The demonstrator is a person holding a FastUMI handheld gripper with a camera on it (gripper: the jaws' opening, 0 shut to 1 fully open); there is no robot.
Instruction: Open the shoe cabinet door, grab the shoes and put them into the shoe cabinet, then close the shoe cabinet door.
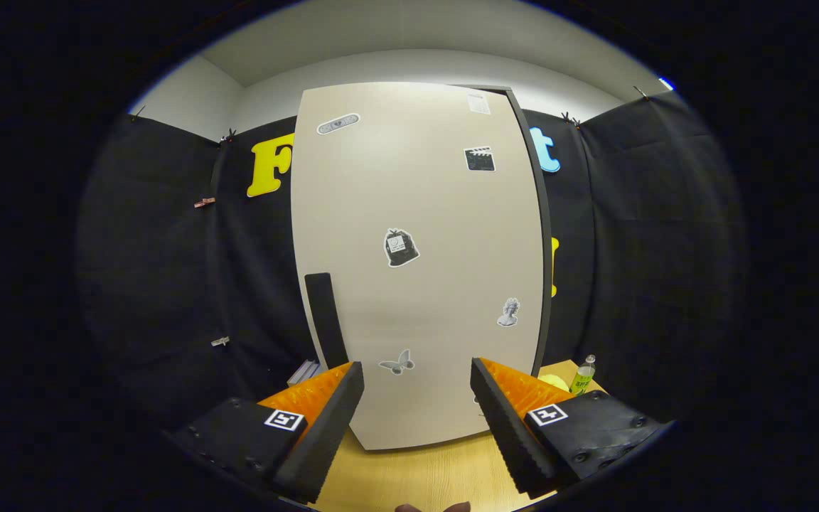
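Wooden table (424,476) with shoe cabinet (416,270), bottle (583,375).

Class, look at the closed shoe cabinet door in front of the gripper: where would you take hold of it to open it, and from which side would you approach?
Grip the dark vertical handle near the door's left edge. It is a narrow upright bar, so come straight in from the front with the open gripper shifted left, one finger each side. Hinges probably sit at the right edge.

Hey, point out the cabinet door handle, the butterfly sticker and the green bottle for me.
Door handle (326,318), gripper view, middle of the dark vertical bar.
Butterfly sticker (397,363), gripper view, centre of its wings.
Green bottle (583,378), gripper view, its labelled body.
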